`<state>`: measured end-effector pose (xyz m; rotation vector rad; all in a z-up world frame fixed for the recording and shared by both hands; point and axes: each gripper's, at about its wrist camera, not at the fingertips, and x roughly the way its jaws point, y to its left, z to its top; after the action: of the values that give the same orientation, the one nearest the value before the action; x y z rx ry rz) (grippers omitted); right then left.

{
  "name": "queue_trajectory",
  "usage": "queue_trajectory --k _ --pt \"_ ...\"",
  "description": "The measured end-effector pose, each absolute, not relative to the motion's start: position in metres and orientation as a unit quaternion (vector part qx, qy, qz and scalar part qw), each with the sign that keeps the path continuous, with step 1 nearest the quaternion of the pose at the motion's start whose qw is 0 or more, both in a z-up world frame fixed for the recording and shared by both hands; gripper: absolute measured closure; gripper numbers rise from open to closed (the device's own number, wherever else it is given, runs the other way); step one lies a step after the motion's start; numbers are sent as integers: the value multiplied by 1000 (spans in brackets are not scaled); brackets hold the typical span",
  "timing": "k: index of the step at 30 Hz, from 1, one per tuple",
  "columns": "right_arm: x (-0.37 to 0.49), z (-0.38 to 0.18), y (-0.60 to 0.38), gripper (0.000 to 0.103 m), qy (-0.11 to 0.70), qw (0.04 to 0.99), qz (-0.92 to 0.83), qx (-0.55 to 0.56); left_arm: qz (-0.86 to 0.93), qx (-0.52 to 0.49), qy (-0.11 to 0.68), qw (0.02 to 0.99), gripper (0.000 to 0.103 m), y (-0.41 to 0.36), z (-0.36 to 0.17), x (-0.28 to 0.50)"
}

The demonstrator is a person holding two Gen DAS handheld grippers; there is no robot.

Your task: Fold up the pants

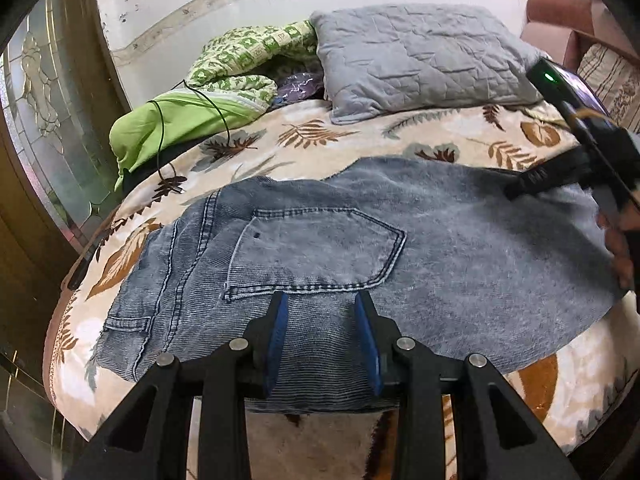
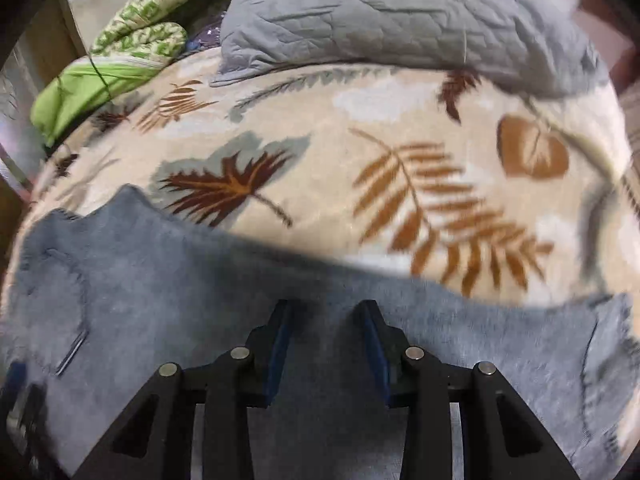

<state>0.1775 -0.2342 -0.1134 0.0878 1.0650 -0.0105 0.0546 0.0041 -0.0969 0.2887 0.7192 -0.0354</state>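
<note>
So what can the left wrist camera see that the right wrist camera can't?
Only the left wrist view shows the back pocket on the jeans, the waistband end, the black cable and the right gripper reaching in from the side, with the person's hand behind it.

Only the right wrist view shows the big tan fern leaf on the blanket close up.

Both show the jeans lying on the leafy blanket, the grey pillow, the green bedding, and an open gripper above the denim.
</note>
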Motion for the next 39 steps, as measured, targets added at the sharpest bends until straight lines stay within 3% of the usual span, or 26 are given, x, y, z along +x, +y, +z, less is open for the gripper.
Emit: queue_trajectory --k 11,15,18,22,26,33,39 --pt "190 -93 -248 63 457 880 15 133 -14 132 353 926 68 13 -98 47" --pt "183 -86 -202 63 460 882 69 82 -24 129 353 926 68 9 -97 47" --pt "197 -113 -182 63 498 863 61 62 -31 143 356 923 68 2 -100 45" --pt "209 -111 -181 63 454 891 22 18 -28 147 359 921 68 2 -103 45" --pt "211 -106 -221 63 446 888 22 109 -27 133 361 923 68 4 -101 44" --pt "136 -43 -307 61 411 906 12 99 -74 128 346 926 68 -19 -96 40" --pt "101 -64 -413 61 448 873 -33 190 -121 127 375 910 68 -50 -107 44"
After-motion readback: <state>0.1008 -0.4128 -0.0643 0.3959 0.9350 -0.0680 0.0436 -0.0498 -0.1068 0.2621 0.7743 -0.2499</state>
